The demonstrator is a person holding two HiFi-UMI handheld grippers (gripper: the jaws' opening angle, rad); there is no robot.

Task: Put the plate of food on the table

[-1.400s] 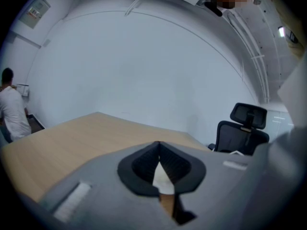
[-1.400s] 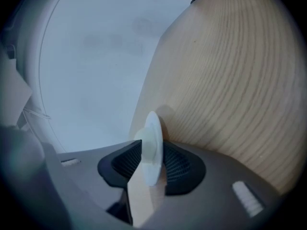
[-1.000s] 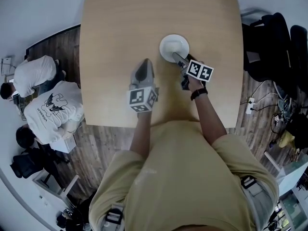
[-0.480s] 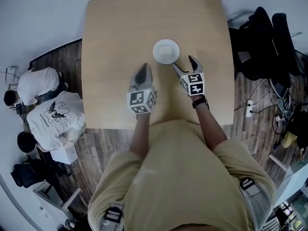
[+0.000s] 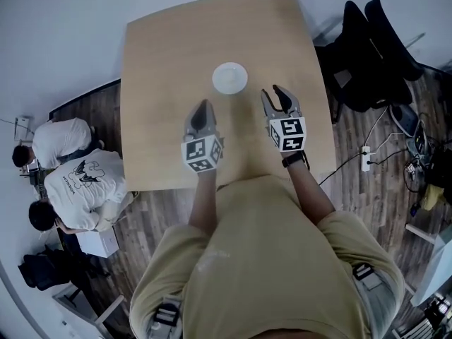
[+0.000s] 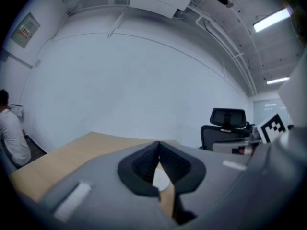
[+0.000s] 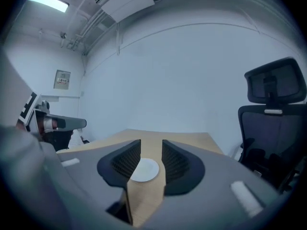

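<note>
Nearby, black chairs stand beside the table bearing the white plate.

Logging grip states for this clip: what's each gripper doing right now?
Left gripper: shut, empty.
Right gripper: open, jaws closing, nothing between them; plate lies apart on the table.

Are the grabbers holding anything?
Nothing. The plate sits alone on the table. The left gripper is shut, empty; the right gripper is closing its fingers on nothing.
</note>
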